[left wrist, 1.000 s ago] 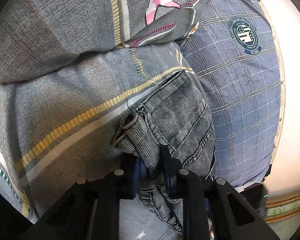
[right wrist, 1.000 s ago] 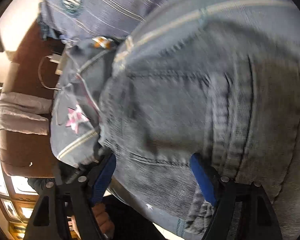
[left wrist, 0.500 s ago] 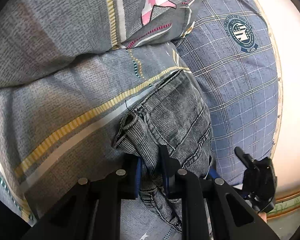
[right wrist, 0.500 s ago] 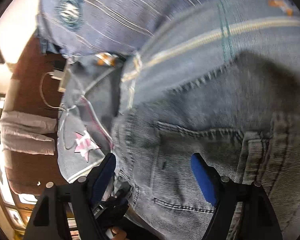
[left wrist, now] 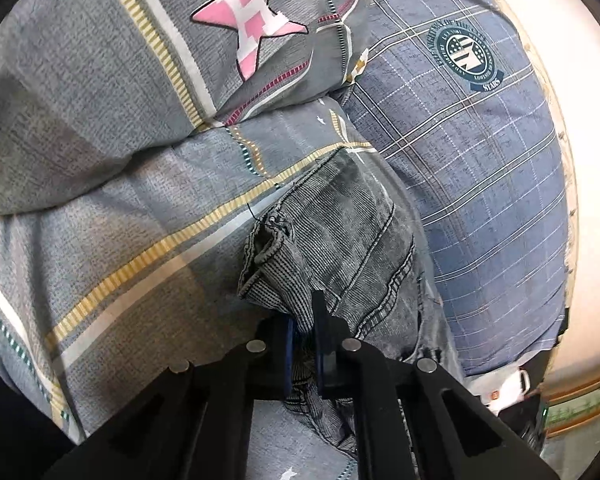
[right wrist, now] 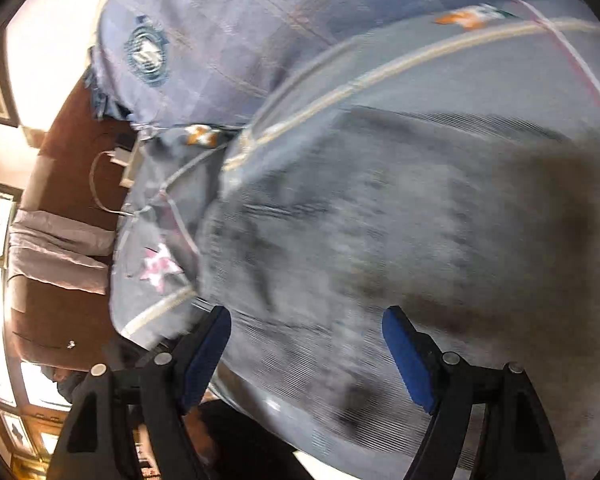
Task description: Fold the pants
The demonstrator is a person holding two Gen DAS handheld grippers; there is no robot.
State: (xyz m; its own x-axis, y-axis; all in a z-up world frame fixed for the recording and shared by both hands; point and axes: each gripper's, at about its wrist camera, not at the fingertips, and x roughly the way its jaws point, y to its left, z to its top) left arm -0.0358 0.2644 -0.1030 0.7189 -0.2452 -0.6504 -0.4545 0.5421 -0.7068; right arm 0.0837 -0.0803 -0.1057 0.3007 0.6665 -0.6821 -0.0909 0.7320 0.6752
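The grey denim pants (left wrist: 339, 248) lie bunched on a grey striped bed cover (left wrist: 100, 208). My left gripper (left wrist: 304, 320) is shut on a fold of the denim near its hem, and the cloth passes between the blue pads. In the right wrist view the pants (right wrist: 399, 240) fill most of the frame, blurred by motion. My right gripper (right wrist: 305, 354) is open and empty, its blue pads (right wrist: 403, 356) wide apart just above the denim.
A blue checked pillow (left wrist: 479, 184) with a round crest lies right of the pants. A grey pillow with a pink star (left wrist: 248, 28) lies beyond them. A brown headboard with a white cable (right wrist: 100, 184) shows at the left of the right wrist view.
My right gripper has swept across the pants and stays open; its view is now blurred. My left gripper keeps its hold and has barely moved. The right gripper has left the left wrist view.
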